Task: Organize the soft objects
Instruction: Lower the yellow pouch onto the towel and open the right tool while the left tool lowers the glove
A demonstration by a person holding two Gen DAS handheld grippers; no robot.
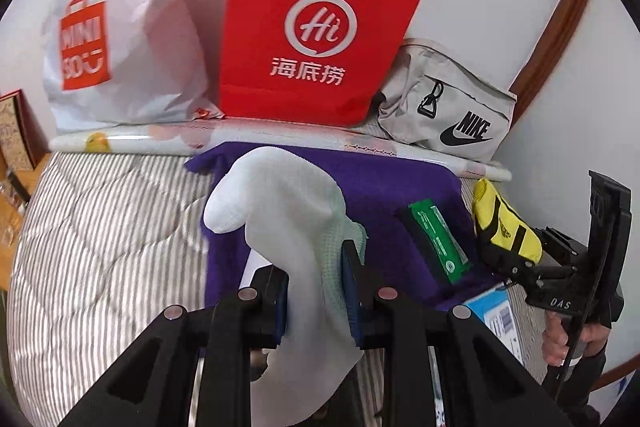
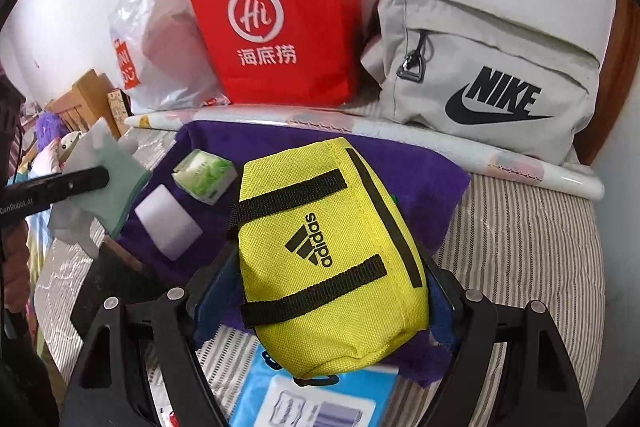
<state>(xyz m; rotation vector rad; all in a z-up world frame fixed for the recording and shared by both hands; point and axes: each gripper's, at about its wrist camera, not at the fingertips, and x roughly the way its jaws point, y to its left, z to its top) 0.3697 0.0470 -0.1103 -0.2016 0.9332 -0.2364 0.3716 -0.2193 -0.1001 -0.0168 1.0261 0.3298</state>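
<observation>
1. White sock: centre of the left wrist view, clamped between the pads of the left gripper, toe and cuff drooping to either side, lifted above the purple cloth.
2. Yellow pouch: lower centre of the right wrist view, gripped on both flanks by the right gripper, jaws standing wide around its bulk; also raised over the cloth.
3. Progress, judged: both soft items are picked up, neither set down; placing appears to remain.
4. Remaining on the cloth: green tissue pack and white pad, left of centre; green packet.
5. Pose: both grippers angle steeply downward, side by side; a hand grips the right tool's handle at lower right.
6. Backdrop, upper frame: red paper bag, white plastic bag, grey waist bag, all against the wall; striped bedding beneath.
</observation>
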